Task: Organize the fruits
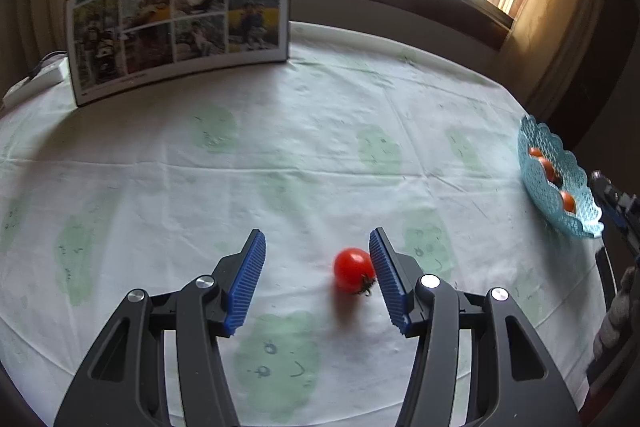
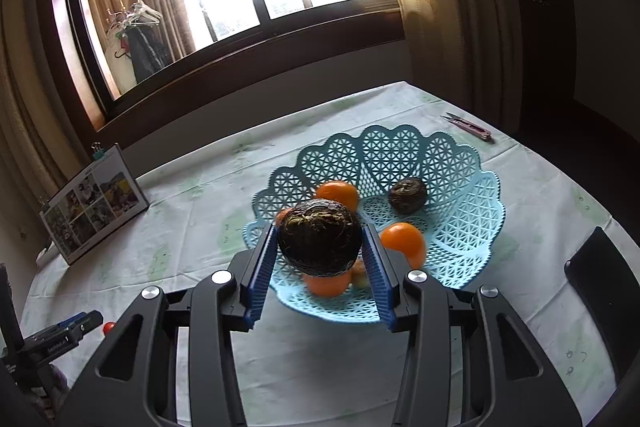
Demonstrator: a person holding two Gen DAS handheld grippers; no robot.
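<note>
- Worktop (image 1: pixel 280 147), covered by a pale green-printed cloth, carries a photo board (image 1: pixel 180 31) standing at its far left.
- Left tongs (image 1: pixel 318 273) stand wide open and hold nothing; the cherry tomato (image 1: pixel 354 270) lies on the cloth between the pads, touching or just beside the right one and well apart from the left one.
- Judged step: pickup of the tomato; closing should be centred first so the fruit does not roll away.
- Right tongs (image 2: pixel 322 259) are clamped on a dark round fruit (image 2: pixel 320 237), held above the near rim of the blue basket (image 2: pixel 460 195).
- Basket already contains several oranges (image 2: pixel 338 195) and a second dark fruit (image 2: pixel 408 195).
- Judged next move: release over a free spot.
</note>
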